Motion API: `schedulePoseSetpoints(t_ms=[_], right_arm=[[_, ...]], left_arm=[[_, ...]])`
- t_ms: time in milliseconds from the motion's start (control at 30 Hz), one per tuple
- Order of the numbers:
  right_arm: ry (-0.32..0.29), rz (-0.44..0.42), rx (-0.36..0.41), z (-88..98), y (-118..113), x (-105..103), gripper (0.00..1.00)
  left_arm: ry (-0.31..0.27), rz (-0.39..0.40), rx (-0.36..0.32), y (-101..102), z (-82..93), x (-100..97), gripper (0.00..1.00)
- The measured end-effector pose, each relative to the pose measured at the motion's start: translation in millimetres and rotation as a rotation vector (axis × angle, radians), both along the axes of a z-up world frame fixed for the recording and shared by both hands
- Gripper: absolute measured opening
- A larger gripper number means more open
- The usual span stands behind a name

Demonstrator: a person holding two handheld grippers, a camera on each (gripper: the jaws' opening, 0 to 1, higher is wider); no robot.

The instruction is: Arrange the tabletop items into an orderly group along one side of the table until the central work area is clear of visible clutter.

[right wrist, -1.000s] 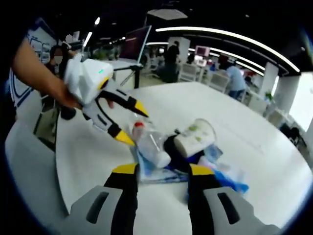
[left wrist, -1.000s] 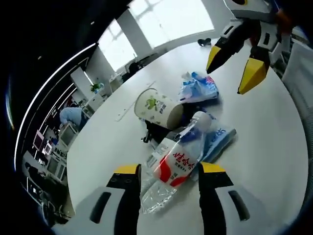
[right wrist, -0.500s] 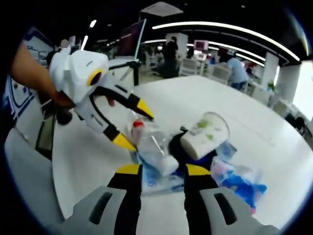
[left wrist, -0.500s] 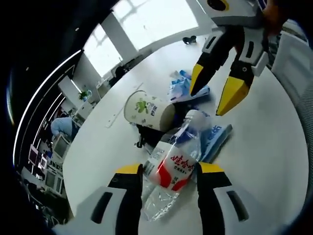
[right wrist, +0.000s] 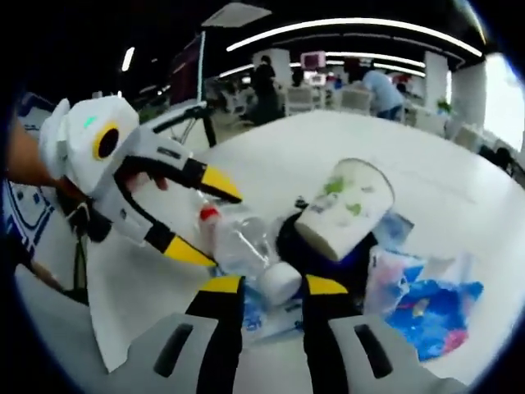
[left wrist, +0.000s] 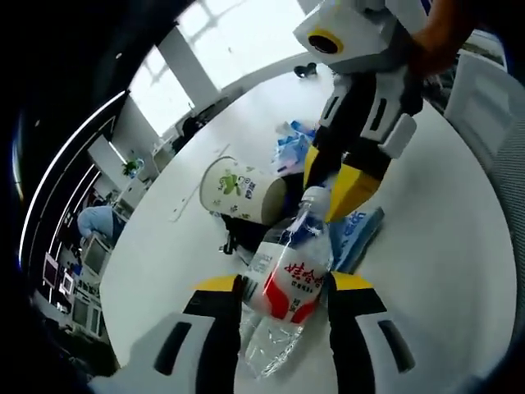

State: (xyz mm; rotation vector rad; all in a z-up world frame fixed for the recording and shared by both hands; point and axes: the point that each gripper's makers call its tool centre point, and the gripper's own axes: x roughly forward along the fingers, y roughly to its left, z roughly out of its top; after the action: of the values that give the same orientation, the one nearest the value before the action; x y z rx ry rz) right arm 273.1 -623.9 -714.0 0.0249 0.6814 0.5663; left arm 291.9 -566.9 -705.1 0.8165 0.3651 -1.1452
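Left gripper view: left claw (left wrist: 283,283) is seen with its jaws set either side of the plastic bottle (left wrist: 285,283), at its red-and-white label, jaws apparently touching it, so it is judged gripped or about to be. The bottle lies on its side on the white tabletop (left wrist: 443,246), looks crumpled and empty; cap end faces away toward the right claw (left wrist: 336,185). Right gripper view: right claw (right wrist: 264,286) is placed around the bottle's white cap end (right wrist: 279,283), jaws narrow and close to it; contact cannot be told. Both ends are probably taken so the soft bottle can be lifted without flopping. Left claw (right wrist: 197,215) is seen with jaws spread about the bottle. Paper cup (left wrist: 242,191) lies tipped beside it, contents hidden. Blue packets (right wrist: 431,308) and a black item (left wrist: 246,234) are clustered mid-table, so clearing is judged barely begun.
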Motion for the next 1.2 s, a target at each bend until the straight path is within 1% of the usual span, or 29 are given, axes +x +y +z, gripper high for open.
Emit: schedulePoseSetpoints(t_ms=[33, 100, 167, 233, 333, 367, 400, 433, 533, 633, 700, 767, 833, 867, 900, 933, 967, 1033, 1067, 1100, 1133, 1200], right_arm=[[0.015, -0.011, 0.018, -1.7, -0.1, -0.3, 0.26], [0.030, -0.009, 0.031, -7.3, -1.0, -1.9, 0.25], [0.031, -0.011, 0.044, -9.1, -3.1, -3.5, 0.23], [0.034, -0.017, 0.091, -7.4, -2.0, -3.8, 0.23], [0.063, -0.054, 0.208, -4.1, -0.2, -2.0, 0.25], [0.073, -0.063, 0.233, -3.6, -1.4, -1.4, 0.25], [0.070, -0.055, 0.222, -4.3, -3.5, -1.4, 0.25], [0.071, -0.051, 0.228, -3.7, -3.3, -2.0, 0.25], [0.056, -0.059, 0.265, 2.1, -3.9, -2.6, 0.25], [0.045, -0.067, 0.312, 6.5, -3.7, -1.3, 0.24], [0.057, -0.071, 0.308, 2.1, -3.4, -1.1, 0.21], [0.065, -0.064, 0.320, 0.3, -0.9, -0.8, 0.23], [0.092, -0.052, 0.321, -5.1, 3.7, -3.8, 0.25], [0.082, -0.042, 0.312, -5.8, 4.9, -4.6, 0.25], [0.095, -0.034, 0.304, -9.0, 6.5, -6.4, 0.25], [0.072, -0.026, 0.297, -7.7, 6.8, -5.7, 0.25], [0.069, -0.030, 0.299, -6.9, 5.6, -5.3, 0.25], [0.084, -0.048, 0.341, -5.9, 4.5, -3.9, 0.25], [0.090, -0.054, 0.355, -5.1, 4.1, -4.0, 0.25], [0.121, -0.065, 0.394, -4.5, 5.1, -5.7, 0.24], [0.126, -0.060, 0.398, -4.9, 4.3, -6.2, 0.23], [0.130, -0.038, 0.398, -3.8, 5.9, -10.2, 0.19]], left_arm=[[0.005, 0.002, -0.006, 0.0, 0.1, 0.5, 0.39], [0.007, -0.005, -0.010, 0.1, 0.6, 0.2, 0.39], [0.001, -0.028, -0.004, 1.2, 0.6, -0.4, 0.38], [0.001, -0.044, -0.007, 2.4, 1.0, -0.5, 0.37], [0.012, -0.052, -0.023, 3.2, 1.9, 0.6, 0.36], [0.016, -0.054, -0.027, 3.3, 1.9, 1.2, 0.36], [0.020, -0.061, -0.032, 3.2, 1.7, 1.4, 0.36], [0.022, -0.065, -0.034, 3.1, 1.7, 1.2, 0.36], [0.041, -0.075, -0.060, 3.6, 3.7, 0.1, 0.35], [0.045, -0.093, -0.066, 5.6, 3.6, -1.6, 0.35], [0.054, -0.101, -0.074, 5.9, 3.6, -2.0, 0.35], [0.065, -0.101, -0.079, 5.6, 3.5, -1.4, 0.35], [0.074, -0.102, -0.080, 4.5, 3.9, -1.1, 0.35], [0.077, -0.104, -0.077, 4.2, 3.6, -1.5, 0.35], [0.077, -0.105, -0.074, 3.8, 3.7, -1.5, 0.35], [0.080, -0.105, -0.071, 3.8, 3.5, -1.1, 0.35], [0.085, -0.101, -0.071, 3.9, 3.3, -0.8, 0.35], [0.088, -0.099, -0.075, 4.3, 3.3, -0.8, 0.35], [0.084, -0.103, -0.078, 4.5, 3.1, -1.1, 0.35], [0.078, -0.107, -0.077, 4.5, 2.4, -1.7, 0.36], [0.049, -0.129, -0.063, 4.8, 0.9, -2.1, 0.37], [0.033, -0.135, -0.051, 5.3, -1.8, -2.8, 0.39]])
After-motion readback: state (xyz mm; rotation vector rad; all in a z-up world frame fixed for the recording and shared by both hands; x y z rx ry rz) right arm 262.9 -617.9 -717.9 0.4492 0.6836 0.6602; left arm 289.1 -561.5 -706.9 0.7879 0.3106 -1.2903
